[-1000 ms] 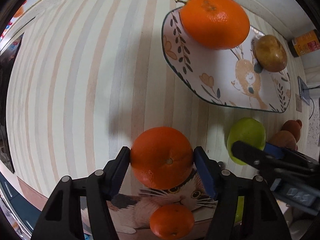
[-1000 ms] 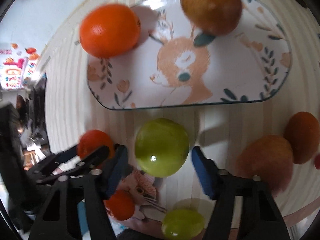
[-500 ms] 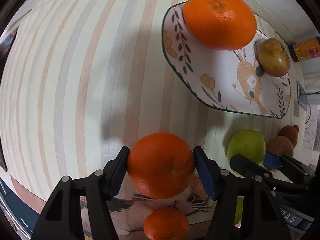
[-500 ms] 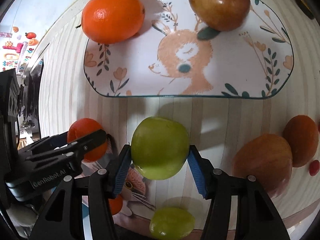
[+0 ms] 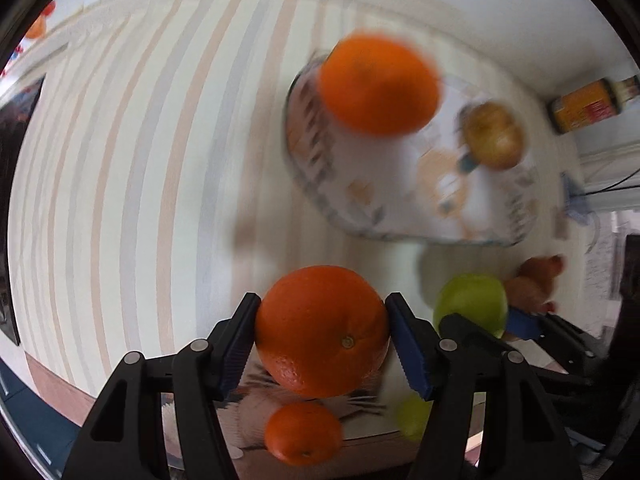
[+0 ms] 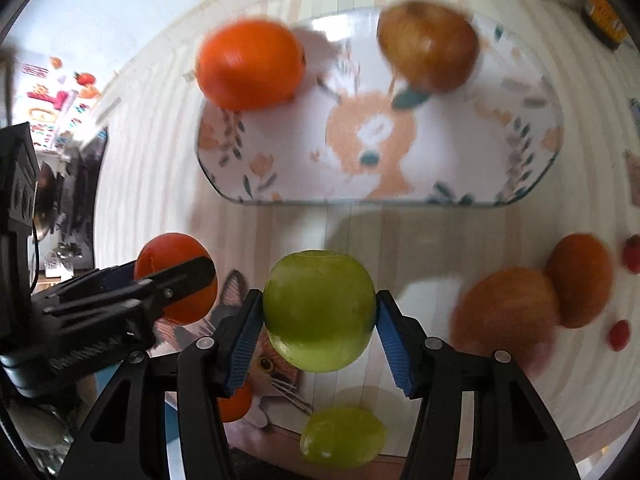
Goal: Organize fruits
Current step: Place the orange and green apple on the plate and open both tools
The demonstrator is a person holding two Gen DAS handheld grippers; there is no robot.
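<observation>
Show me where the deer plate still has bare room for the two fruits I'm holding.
The plate is bare through its middle and near rim, below the orange at its far left and the brown apple at its far right. Its right end is free too. Off the plate, the table's right side is crowded by two brown fruits.

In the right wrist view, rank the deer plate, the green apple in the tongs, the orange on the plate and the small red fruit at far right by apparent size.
1. Deer plate.
2. Green apple, though it is nearest the camera, which flatters it.
3. Orange on the plate, close to the apple; true order of these two is unsure.
4. Small red fruit.
</observation>
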